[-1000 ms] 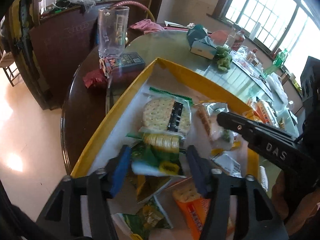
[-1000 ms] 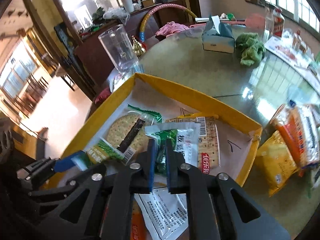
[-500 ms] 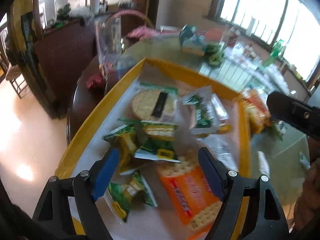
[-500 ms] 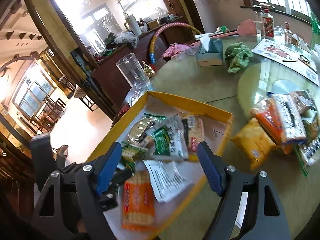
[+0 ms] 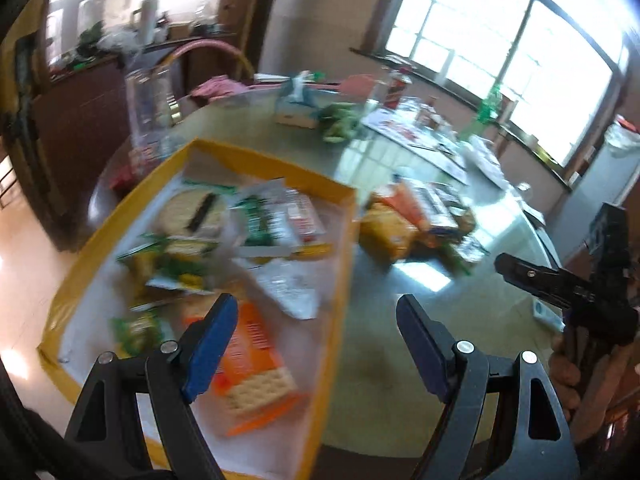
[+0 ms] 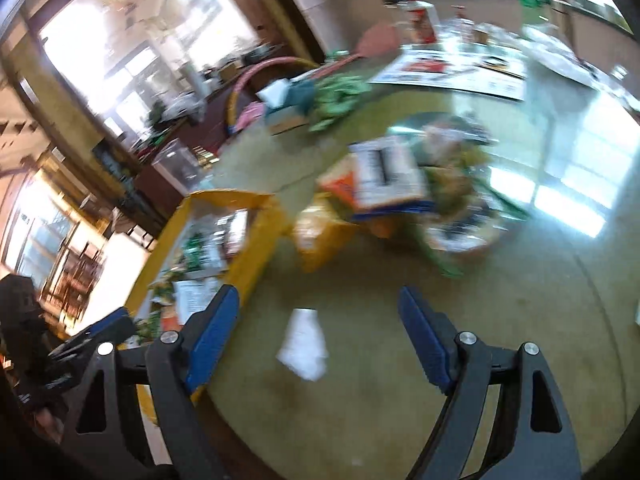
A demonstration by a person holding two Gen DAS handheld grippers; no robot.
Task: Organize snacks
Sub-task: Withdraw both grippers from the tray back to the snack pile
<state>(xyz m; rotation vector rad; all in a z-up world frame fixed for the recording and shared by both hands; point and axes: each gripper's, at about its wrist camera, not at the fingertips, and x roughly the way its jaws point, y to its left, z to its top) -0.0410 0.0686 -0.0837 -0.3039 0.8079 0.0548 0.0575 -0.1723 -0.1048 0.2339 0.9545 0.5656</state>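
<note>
Packets of crackers lie jumbled in the yellow tray (image 5: 340, 280) (blurred), with a loose pile of snacks (image 6: 400, 188) beside it on the table (image 6: 400, 400). Both the left gripper (image 5: 316, 340) and right gripper (image 6: 318, 332) gape wide, holding nothing. Only the right view shows a white packet (image 6: 304, 344) lying alone on the table.

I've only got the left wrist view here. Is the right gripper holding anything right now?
Observer: No. The right wrist view shows the right gripper open and empty over the table.
Operator: What is it facing?
Observer: The loose snack pile, which lies outside the yellow tray. On top of it is a packet with a white barcode panel.
Operator: Is anything nearer to it than that?
Observer: Yes, a small white slip or packet lies alone on the table, between the lines of the two fingers and apart from the pile. It is too blurred to identify.
</note>
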